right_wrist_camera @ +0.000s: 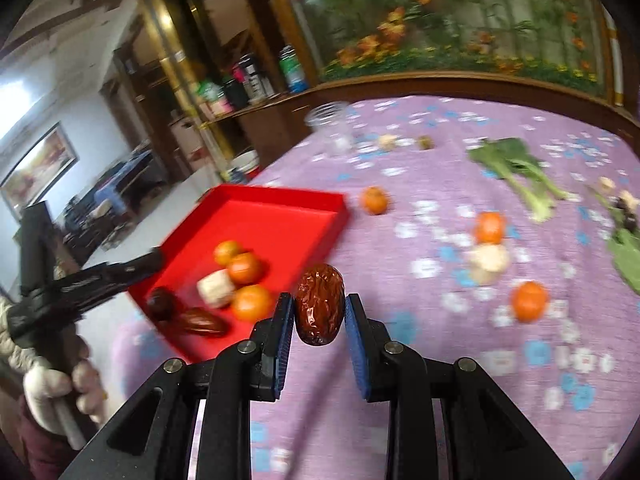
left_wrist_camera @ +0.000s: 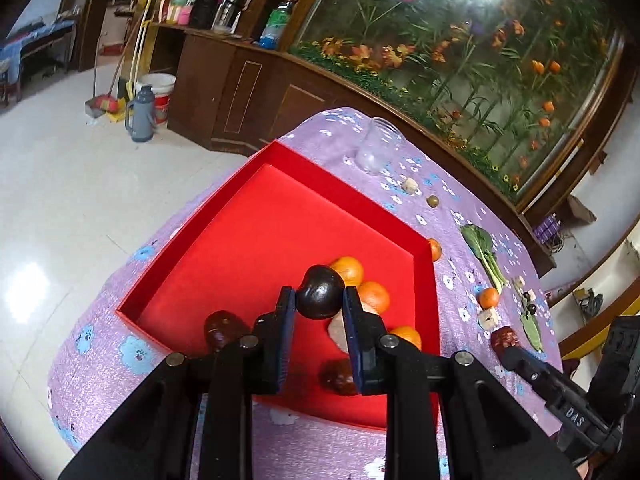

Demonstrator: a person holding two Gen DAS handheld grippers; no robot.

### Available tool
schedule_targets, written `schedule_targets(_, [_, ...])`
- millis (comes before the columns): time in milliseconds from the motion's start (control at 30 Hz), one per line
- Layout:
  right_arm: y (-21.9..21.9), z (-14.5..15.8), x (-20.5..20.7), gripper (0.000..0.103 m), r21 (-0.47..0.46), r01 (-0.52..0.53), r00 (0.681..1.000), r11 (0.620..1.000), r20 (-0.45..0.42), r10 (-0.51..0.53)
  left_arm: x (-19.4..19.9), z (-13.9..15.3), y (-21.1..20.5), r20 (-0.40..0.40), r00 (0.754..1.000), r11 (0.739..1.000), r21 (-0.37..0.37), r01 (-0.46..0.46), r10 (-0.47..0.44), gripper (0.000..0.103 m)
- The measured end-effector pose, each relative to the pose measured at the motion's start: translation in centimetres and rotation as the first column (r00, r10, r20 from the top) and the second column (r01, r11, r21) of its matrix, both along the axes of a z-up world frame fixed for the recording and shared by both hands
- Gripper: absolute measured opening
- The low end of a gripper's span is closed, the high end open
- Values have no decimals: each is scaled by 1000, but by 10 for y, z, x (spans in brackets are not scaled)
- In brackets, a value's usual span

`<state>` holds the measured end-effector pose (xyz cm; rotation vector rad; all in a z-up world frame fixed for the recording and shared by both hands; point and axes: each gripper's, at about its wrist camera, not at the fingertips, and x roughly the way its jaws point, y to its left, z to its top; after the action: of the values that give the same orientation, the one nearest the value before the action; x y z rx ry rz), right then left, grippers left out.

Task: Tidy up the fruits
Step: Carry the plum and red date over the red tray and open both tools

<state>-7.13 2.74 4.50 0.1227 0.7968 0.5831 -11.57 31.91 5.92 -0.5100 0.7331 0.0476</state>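
Note:
My left gripper [left_wrist_camera: 319, 300] is shut on a dark purple plum [left_wrist_camera: 320, 293] and holds it over the red tray [left_wrist_camera: 224, 216]. In the tray lie three oranges [left_wrist_camera: 347, 270], a pale chunk [left_wrist_camera: 339, 330] and two red dates [left_wrist_camera: 219, 330]. My right gripper [right_wrist_camera: 319, 312] is shut on a wrinkled red date [right_wrist_camera: 319, 303] above the purple flowered cloth, just right of the tray [right_wrist_camera: 280, 216]. In the right wrist view the left gripper [right_wrist_camera: 154, 303] shows at the tray's near left with the plum. Loose oranges [right_wrist_camera: 529, 301] lie on the cloth.
On the cloth lie a clear plastic cup [left_wrist_camera: 378, 146], a leafy green [left_wrist_camera: 482, 250], pale chunks [right_wrist_camera: 489, 258], a small green fruit [left_wrist_camera: 433, 201] and dark berries [left_wrist_camera: 530, 306]. A wooden cabinet and glass flower display stand behind. The table's edge drops to tiled floor at left.

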Motion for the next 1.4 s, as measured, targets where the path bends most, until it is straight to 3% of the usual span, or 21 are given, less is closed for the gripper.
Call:
schedule_targets(167, [40, 1, 5, 29, -42, -60, 998, 997, -4, 60, 6, -6, 6, -10, 1000, 1000, 0, 11, -11, 23])
schedule_targets(667, [100, -30, 73, 29, -112, -55, 992, 992, -117, 42, 34, -23, 20, -53, 998, 1000, -24, 17, -18, 23])
schedule_targets(833, [110, -40, 84, 29, -136, -46, 992, 990, -120, 30, 27, -23, 29, -31, 1000, 999, -46, -1, 0, 33])
schedule_targets(933, [110, -41, 85, 30, -137, -42, 993, 990, -116, 26, 23, -18, 26, -19, 1000, 999, -42, -9, 8, 46])
schedule_targets(1100, [98, -35, 77, 33, -107, -26, 994, 994, -106, 15, 14, -5, 16, 10, 1000, 1000, -24, -5, 5, 49])
schedule_targets(1233, [78, -26, 60, 39, -73, 0, 996, 997, -88, -7, 10, 5, 2, 20, 1000, 1000, 5, 12, -12, 57])
schedule_targets(1400, [43, -20, 39, 45, -36, 62, 996, 997, -66, -64, 8, 15, -29, 8, 998, 996, 73, 56, -57, 57])
